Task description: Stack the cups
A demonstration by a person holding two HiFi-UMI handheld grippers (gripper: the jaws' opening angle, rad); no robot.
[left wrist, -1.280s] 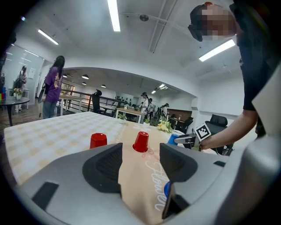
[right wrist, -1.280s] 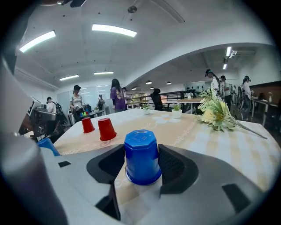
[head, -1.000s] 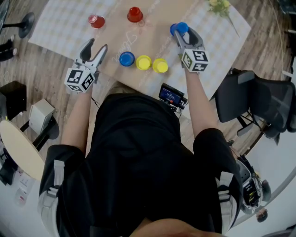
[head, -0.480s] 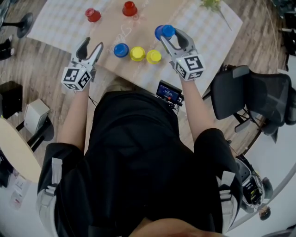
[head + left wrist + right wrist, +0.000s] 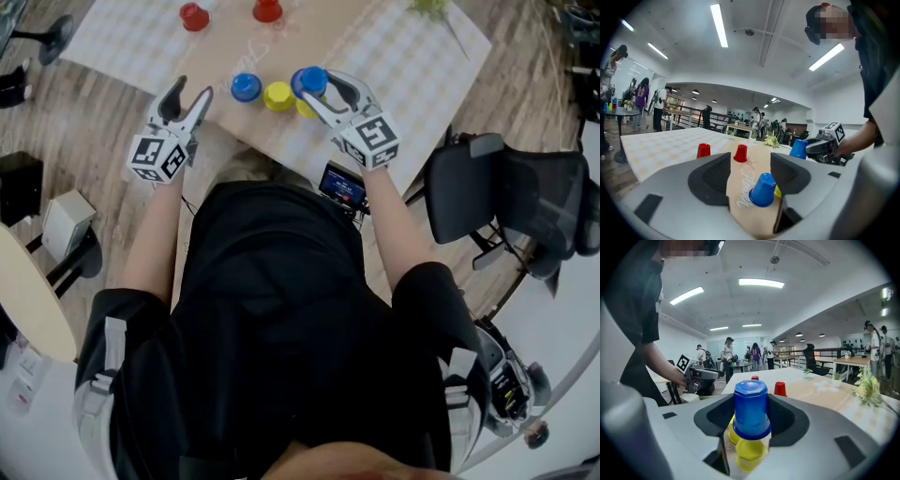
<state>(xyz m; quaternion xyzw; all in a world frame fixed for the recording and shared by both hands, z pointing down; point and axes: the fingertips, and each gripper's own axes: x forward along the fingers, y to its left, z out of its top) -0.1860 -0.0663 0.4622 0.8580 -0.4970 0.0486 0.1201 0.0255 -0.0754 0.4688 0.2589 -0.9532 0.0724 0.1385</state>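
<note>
Held blue plastic cup (image 5: 310,81), upside down, has travelled left with the right gripper (image 5: 316,86) and now hangs over the yellow pair.

Left gripper (image 5: 193,89): jaws spread, nothing between the pads, at the table's near edge.

Far side: red plastic cup (image 5: 194,16), then second red cup (image 5: 267,9), both upside down.

Near row on the brown paper runner (image 5: 309,37): second blue plastic cup (image 5: 246,87), yellow plastic cup (image 5: 278,96), other yellow cup (image 5: 749,453) under the carried one, contact unclear.

Right gripper's jaws are clamped on the held cup's sides.

Black shirt (image 5: 272,300); grey left gripper (image 5: 194,87), right gripper (image 5: 314,86).
</note>
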